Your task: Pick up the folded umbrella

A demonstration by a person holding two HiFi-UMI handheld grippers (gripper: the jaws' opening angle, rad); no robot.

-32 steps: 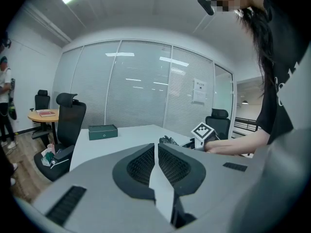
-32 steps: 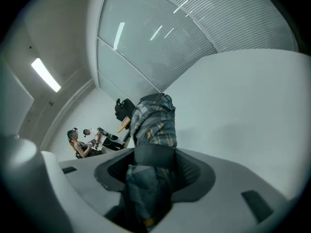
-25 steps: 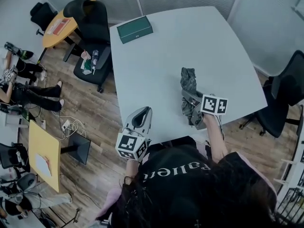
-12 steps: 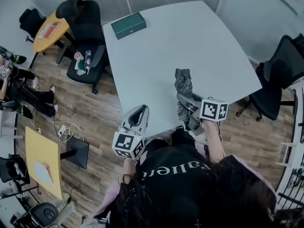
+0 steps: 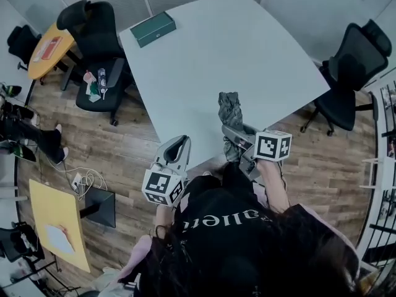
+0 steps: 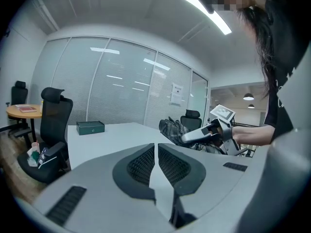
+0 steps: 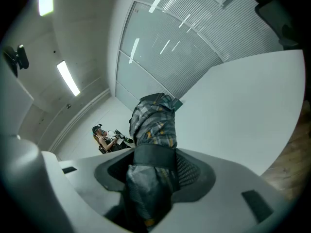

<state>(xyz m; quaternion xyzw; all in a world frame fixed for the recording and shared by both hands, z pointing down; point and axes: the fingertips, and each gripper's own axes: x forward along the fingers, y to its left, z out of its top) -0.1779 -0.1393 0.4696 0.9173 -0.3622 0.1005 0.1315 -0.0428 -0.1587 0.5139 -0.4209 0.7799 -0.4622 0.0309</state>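
Okay, right gripper (image 5: 231,133) fingers clamp the plaid folded umbrella (image 5: 230,106) mid-body, at 5 o'clock on the worktop (image 5: 204,54); likely light, soft fabric over a stiff core, may slide, so the middle suits. Left gripper (image 6: 155,165) fingers pressed together, empty. No readable label on it

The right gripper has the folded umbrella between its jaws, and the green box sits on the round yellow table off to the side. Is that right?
Not quite. The green box lies on the far corner of the big white table, not on the yellow table; the head view shows this. The rest holds: the right gripper has its jaws on the folded umbrella.
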